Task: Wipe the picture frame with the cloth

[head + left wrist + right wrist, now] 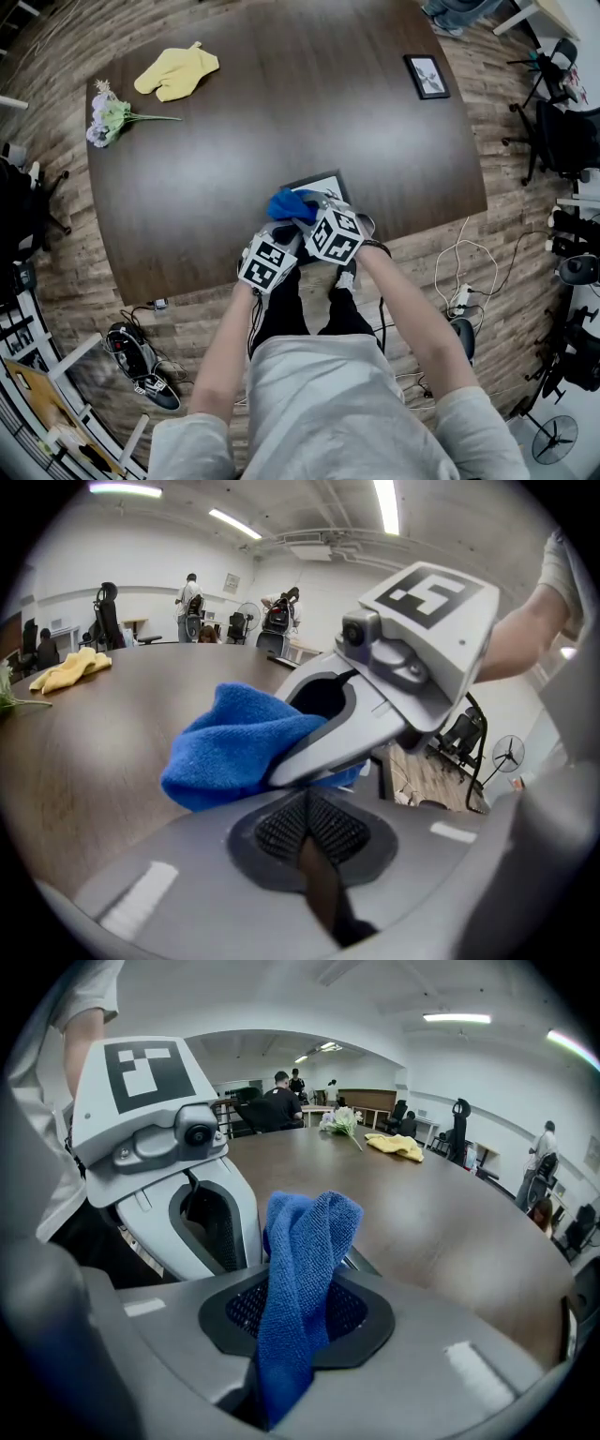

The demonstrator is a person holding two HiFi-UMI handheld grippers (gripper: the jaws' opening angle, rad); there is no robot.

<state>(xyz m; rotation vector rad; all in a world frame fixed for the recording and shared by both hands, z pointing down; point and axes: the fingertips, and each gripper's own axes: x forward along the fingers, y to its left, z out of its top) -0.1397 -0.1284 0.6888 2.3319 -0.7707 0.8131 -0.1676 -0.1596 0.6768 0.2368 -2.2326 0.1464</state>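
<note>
A black picture frame (323, 180) sits near the front edge of the dark wooden table (281, 103), partly covered by a blue cloth (289, 203). My right gripper (296, 1283) is shut on that blue cloth (305, 1241), which stands bunched above its pads. The cloth (239, 747) rests on the table and the frame right in front of my left gripper (306, 803). The left jaws are closed, with only a thin dark sliver between the pads; I cannot make out what it is. In the head view both grippers sit side by side at the frame's near side.
A second picture frame (427, 76) lies at the table's far right. A yellow cloth (176, 72) and a bunch of flowers (108, 114) lie at the far left. Office chairs (562, 122) and cables (459, 272) are on the floor to the right. People stand in the background.
</note>
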